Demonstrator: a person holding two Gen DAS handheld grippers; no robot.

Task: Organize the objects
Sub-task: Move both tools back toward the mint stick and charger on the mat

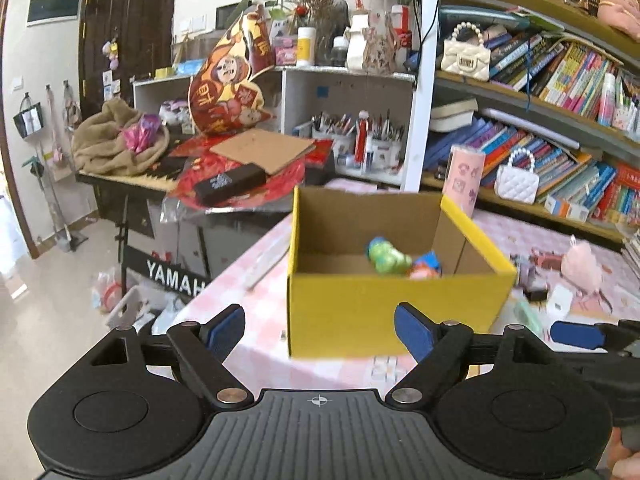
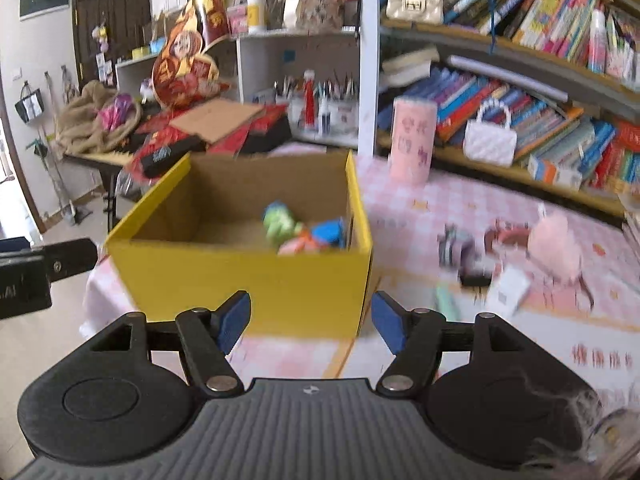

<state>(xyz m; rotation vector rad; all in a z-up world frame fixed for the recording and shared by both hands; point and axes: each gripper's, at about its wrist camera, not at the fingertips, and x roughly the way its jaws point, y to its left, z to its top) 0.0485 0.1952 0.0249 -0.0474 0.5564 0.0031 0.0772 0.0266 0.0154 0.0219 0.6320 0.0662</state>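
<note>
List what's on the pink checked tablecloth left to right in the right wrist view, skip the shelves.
Yellow cardboard box with toys inside → pink cylindrical canister, further back → small dark toy → white card → pink plush toy.

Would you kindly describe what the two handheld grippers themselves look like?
Both match. The left gripper and right gripper have black angular linkage arms on silver pivot pins, blue pads on the fingertips, round black side housings, and a grey ribbed centre plate bearing a small white crosshair mark.
</note>
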